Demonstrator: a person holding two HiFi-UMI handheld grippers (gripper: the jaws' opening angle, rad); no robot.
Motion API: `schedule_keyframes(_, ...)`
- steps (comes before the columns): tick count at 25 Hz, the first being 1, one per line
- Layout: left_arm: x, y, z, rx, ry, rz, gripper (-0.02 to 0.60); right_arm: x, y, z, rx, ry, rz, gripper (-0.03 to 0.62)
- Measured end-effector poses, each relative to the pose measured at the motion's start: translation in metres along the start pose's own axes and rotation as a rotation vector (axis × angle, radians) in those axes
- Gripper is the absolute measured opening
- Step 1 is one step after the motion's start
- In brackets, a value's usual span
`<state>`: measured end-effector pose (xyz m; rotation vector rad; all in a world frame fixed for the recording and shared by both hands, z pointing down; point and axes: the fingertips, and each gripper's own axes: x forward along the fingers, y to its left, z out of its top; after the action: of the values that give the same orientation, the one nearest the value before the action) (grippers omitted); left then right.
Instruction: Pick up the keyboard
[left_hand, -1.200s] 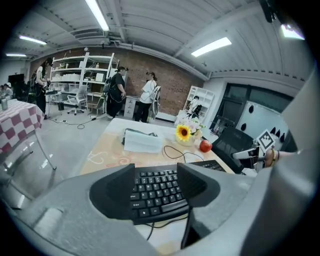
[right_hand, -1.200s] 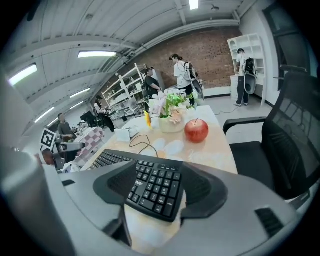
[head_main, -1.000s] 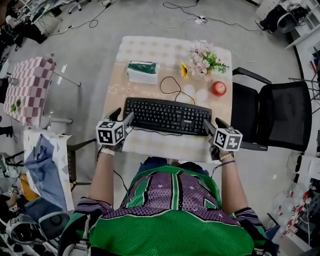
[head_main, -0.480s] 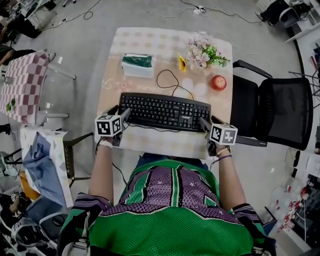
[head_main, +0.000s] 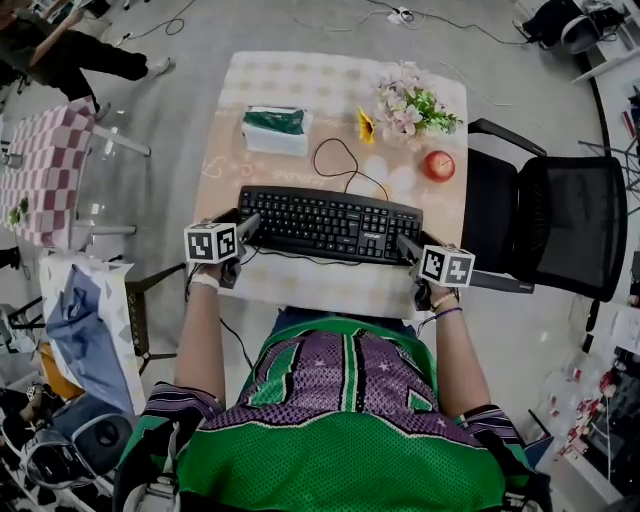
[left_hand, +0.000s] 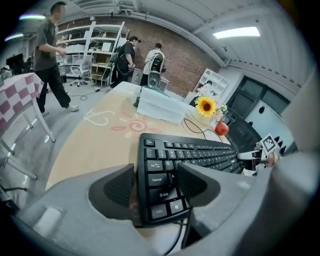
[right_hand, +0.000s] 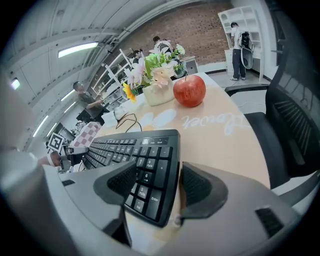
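The left gripper (left_hand: 156, 186) is narrowed onto the left front corner of the keyboard (left_hand: 200, 150), one pad over the keys and the other against the end edge. The right gripper (right_hand: 159, 184) bites the right front corner the same way, and as far as I can judge both holds are closed on it. The keyboard appears to rest on the table (head_main: 300, 288), near its front edge, between the two grippers. To lift well, I judge both ends should rise together and level, since a corner hold lets the board twist or slip if one side leads; the rise should be gentle, because the cable (head_main: 335, 160) loops behind and could drag toward the apple (head_main: 438, 165). Compared with a second ago, the jaws look no narrower and the keyboard sits the same way relative to the tissue box (head_main: 275, 130); farther off, a person (head_main: 70, 55) now crosses the floor
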<state>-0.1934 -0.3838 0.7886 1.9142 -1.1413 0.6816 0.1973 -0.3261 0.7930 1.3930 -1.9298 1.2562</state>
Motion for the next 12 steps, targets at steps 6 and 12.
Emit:
schedule_keyframes(6, 0.0014, -0.003, -0.0017, 0.022, 0.036, -0.048, 0.268, 0.0022, 0.0038, 0.0026, -0.009, -0.016, 0.005, 0.272)
schedule_keyframes(12, 0.0034, -0.0052, -0.0011, 0.031, 0.043, -0.028, 0.273, 0.0043, 0.0034, 0.0032, -0.005, -0.023, -0.022, 0.278)
